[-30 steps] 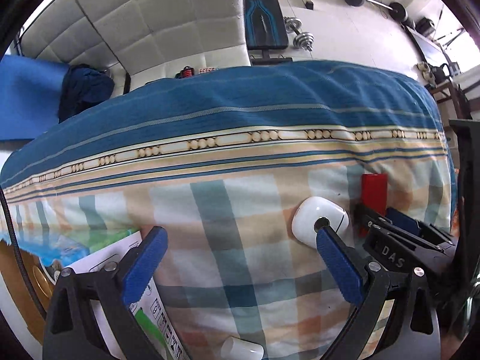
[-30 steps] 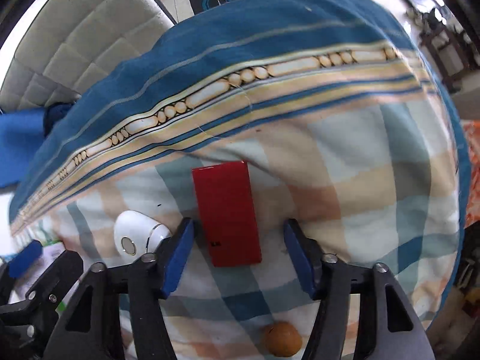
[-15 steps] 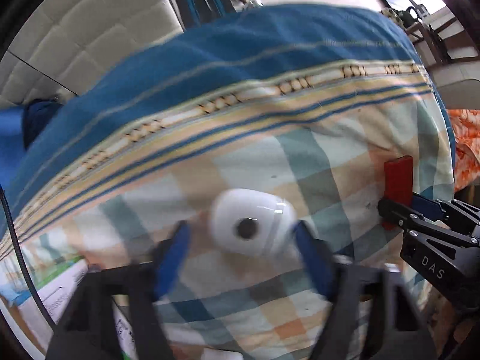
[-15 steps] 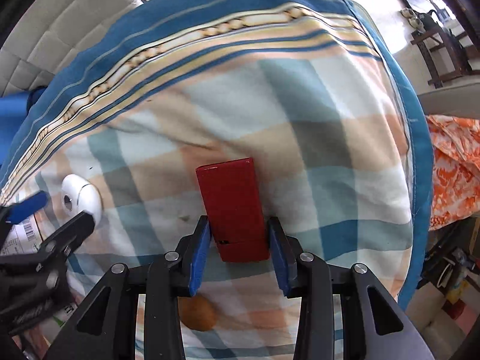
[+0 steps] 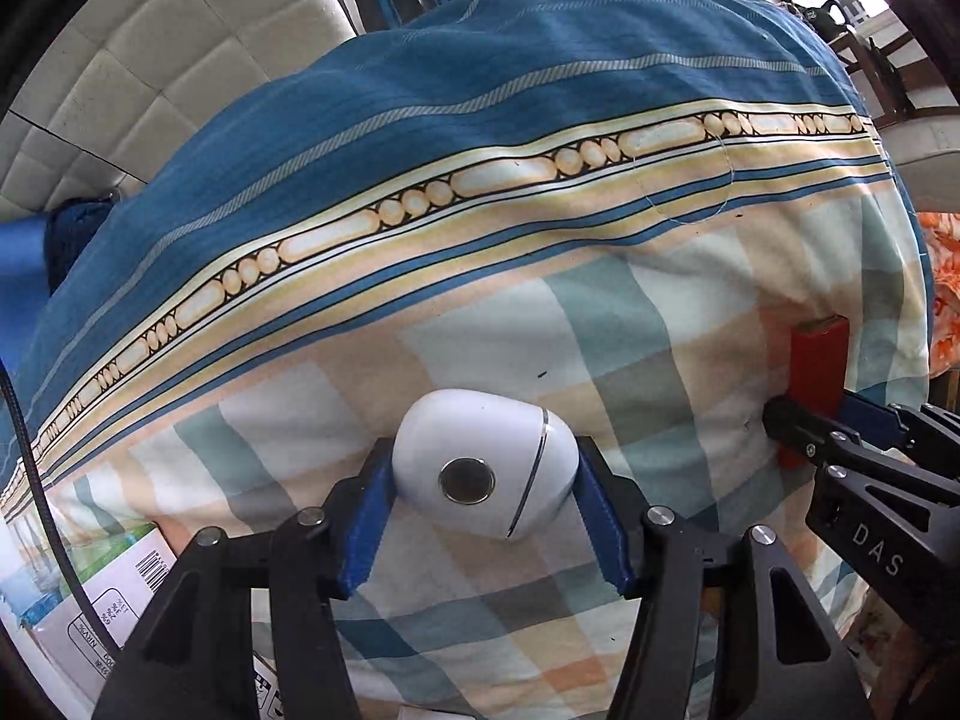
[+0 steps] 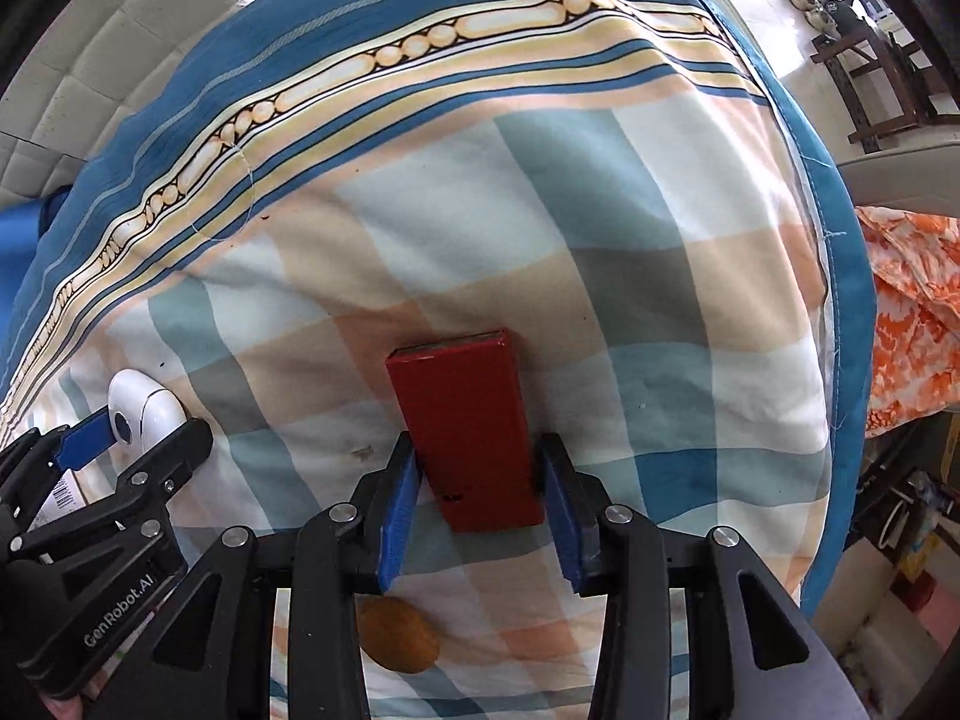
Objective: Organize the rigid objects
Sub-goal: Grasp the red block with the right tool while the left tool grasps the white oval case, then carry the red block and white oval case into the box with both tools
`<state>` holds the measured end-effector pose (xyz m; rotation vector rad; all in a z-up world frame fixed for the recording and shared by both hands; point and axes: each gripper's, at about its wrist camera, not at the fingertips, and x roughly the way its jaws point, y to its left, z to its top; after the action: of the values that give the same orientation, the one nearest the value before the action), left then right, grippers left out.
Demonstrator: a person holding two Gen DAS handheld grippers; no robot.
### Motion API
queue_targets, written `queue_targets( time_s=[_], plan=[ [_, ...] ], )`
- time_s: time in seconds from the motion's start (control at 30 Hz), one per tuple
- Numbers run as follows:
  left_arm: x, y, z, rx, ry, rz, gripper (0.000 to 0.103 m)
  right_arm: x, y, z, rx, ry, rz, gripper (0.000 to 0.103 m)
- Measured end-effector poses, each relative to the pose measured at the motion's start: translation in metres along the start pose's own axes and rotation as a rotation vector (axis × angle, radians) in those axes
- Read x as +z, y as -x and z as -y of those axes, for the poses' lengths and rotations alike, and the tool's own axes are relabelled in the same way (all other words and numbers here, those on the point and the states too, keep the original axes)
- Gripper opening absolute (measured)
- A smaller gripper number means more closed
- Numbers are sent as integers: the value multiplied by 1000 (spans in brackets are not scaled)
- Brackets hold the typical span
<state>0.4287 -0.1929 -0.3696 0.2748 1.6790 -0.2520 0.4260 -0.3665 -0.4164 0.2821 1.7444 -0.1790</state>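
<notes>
A white rounded device (image 5: 480, 474) with a dark round button lies on the checked bedsheet (image 5: 630, 360). My left gripper (image 5: 483, 510) is shut on it, blue pads against both its sides; it also shows in the right wrist view (image 6: 141, 411). A red rectangular box (image 6: 468, 426) sits between the blue pads of my right gripper (image 6: 477, 501), which is shut on its near end. The red box (image 5: 816, 366) and the right gripper's fingers (image 5: 840, 444) show at the right of the left wrist view.
An orange round object (image 6: 399, 633) lies on the sheet below the right gripper. A printed white carton (image 5: 102, 606) lies at the left. The bed's right edge (image 6: 846, 276) drops to orange patterned cloth (image 6: 906, 312). A padded headboard (image 5: 150, 72) stands behind.
Both grippers moved forward and closed: the left around the white device, the right around the red box. One second ago both were open wide, short of their objects.
</notes>
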Motion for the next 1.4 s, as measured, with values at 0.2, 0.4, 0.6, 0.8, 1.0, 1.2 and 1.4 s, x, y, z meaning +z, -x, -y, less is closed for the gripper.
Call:
queue_targets(
  time_s=[0.2, 0.4, 0.6, 0.8, 1.0, 1.2, 1.4],
  plan=[
    [-5, 6, 8, 0, 17, 24, 55, 11, -5, -11, -11, 23, -8, 41],
    [-22, 23, 19, 3, 25, 84, 55, -3, 2, -18, -23, 56, 21, 37],
    [-43, 58, 29, 9, 12, 176, 55, -33, 21, -28, 53, 139, 64, 36],
    [-72, 99, 26, -36, 34, 257, 55, -59, 52, -29, 95, 168, 112, 36],
    [-105, 128, 0, -111, 78, 309, 55, -92, 91, -45, 87, 195, 165, 36],
    [-161, 169, -42, -173, 140, 387, 55, -164, 135, -64, 133, 264, 218, 36],
    [-233, 198, -111, -174, 221, 430, 55, -231, 158, -119, 182, 321, 249, 36]
  ],
)
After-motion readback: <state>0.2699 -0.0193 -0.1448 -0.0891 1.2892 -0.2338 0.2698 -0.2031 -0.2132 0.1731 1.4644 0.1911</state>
